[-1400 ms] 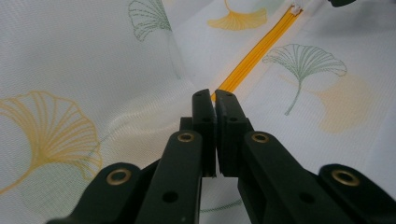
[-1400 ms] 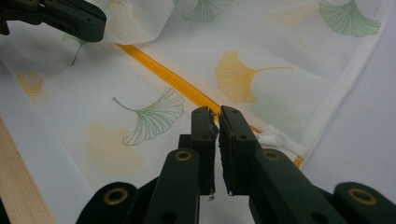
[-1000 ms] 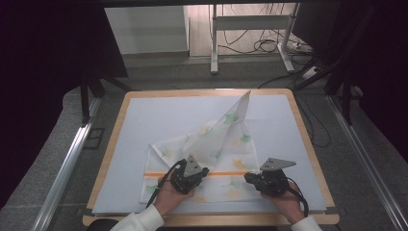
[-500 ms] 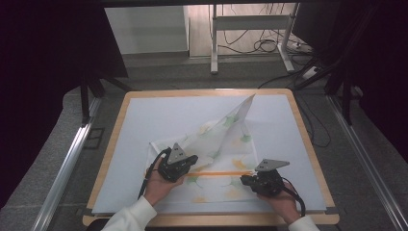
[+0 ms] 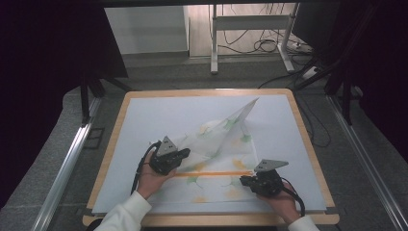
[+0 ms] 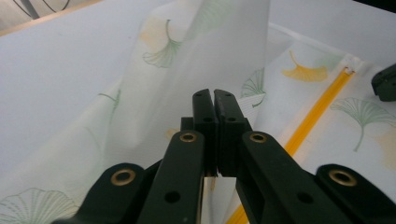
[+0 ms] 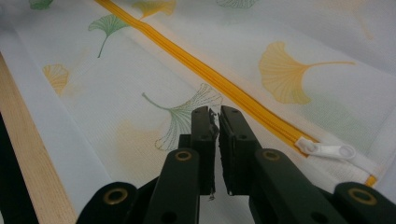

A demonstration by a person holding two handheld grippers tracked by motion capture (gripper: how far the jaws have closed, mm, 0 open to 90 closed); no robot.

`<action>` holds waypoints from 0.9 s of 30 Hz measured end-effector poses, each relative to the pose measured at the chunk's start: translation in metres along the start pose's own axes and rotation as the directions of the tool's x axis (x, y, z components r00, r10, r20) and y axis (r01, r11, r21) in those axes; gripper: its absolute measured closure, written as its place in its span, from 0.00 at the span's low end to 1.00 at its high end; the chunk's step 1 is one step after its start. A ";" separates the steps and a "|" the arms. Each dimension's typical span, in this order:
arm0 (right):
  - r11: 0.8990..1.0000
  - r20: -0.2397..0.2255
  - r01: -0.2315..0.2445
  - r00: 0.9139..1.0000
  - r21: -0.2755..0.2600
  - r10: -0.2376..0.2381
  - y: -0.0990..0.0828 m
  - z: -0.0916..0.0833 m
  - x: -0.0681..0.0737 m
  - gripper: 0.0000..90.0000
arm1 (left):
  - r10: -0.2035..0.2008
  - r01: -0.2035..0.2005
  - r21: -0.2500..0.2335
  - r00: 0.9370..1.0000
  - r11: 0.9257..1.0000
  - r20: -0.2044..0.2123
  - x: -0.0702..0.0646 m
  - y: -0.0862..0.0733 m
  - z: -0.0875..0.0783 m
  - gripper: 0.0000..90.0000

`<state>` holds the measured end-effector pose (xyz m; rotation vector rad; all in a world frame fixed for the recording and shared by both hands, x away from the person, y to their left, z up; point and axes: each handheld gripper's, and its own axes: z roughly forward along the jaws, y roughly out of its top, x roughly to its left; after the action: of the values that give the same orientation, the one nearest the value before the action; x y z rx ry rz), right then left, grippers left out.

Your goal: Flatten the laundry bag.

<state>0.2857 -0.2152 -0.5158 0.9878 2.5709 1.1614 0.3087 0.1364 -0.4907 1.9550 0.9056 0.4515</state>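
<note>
Mesh bag [image 5: 211, 159] spreads ahead of both my grippers: my left gripper [image 6: 215, 100] pinches its lifted fold, while my right gripper [image 7: 214, 116] pinches fabric just beside the white zipper pull [image 7: 327, 150].

This was a recording lab rather than a home: the wood-edged desk [image 5: 308, 144] stood between dark curtains [image 5: 43, 72] on grey carpet, with aluminium rails [image 5: 65, 168] alongside and loose cables [image 5: 267, 45] tangled beneath a white metal frame [image 5: 250, 29] behind.
</note>
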 end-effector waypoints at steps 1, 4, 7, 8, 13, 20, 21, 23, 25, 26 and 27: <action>1.000 0.000 0.000 1.000 0.000 0.000 0.000 0.000 0.000 0.93 | 0.000 0.000 0.000 1.000 1.000 0.000 0.000 0.000 0.000 0.99; 1.000 -0.001 0.003 1.000 0.000 -0.003 0.000 0.000 0.000 0.93 | -0.028 0.028 -0.014 1.000 1.000 -0.005 0.007 0.002 0.000 0.99; 1.000 -0.001 0.002 1.000 0.002 -0.002 0.000 0.001 0.000 0.93 | -0.045 0.045 -0.026 0.999 0.999 -0.027 0.016 0.003 0.000 0.99; 1.000 -0.001 0.002 1.000 0.002 -0.002 0.000 0.001 0.000 0.93 | -0.045 0.045 -0.026 0.999 0.999 -0.027 0.016 0.003 0.000 0.99; 1.000 -0.001 0.001 1.000 0.005 -0.001 0.000 0.002 0.000 0.93 | -0.077 0.075 -0.033 0.995 0.997 -0.062 0.034 0.004 0.001 0.99; 1.000 -0.001 0.000 1.000 0.009 0.000 -0.001 0.003 -0.001 0.93 | -0.078 0.076 -0.033 0.993 0.997 -0.090 0.045 0.006 0.005 0.99; 1.000 -0.002 0.000 1.000 0.009 0.000 -0.001 0.002 -0.001 0.93 | -0.086 0.083 -0.038 0.992 0.996 -0.097 0.050 0.007 0.005 0.99; 1.000 -0.001 -0.002 1.000 0.010 0.002 -0.001 0.003 -0.001 0.93 | -0.092 0.088 -0.043 0.990 0.995 -0.108 0.057 0.008 0.005 0.99; 1.000 -0.001 -0.001 1.000 0.011 0.001 -0.001 0.003 -0.001 0.93 | -0.102 0.097 -0.048 0.988 0.994 -0.116 0.063 0.009 0.006 0.99; 1.000 -0.002 -0.001 1.000 0.012 0.001 -0.001 0.003 -0.001 0.93 | -0.112 0.107 -0.052 0.987 0.993 -0.119 0.067 0.009 0.006 0.99; 1.000 -0.002 -0.001 1.000 0.012 0.001 -0.001 0.003 -0.001 0.93 | -0.121 0.116 -0.052 0.985 0.992 -0.121 0.071 0.009 0.006 0.99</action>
<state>0.2874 -0.2145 -0.5189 0.9906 2.5824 1.1484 0.3632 0.1826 -0.4896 1.8371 1.0760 0.5242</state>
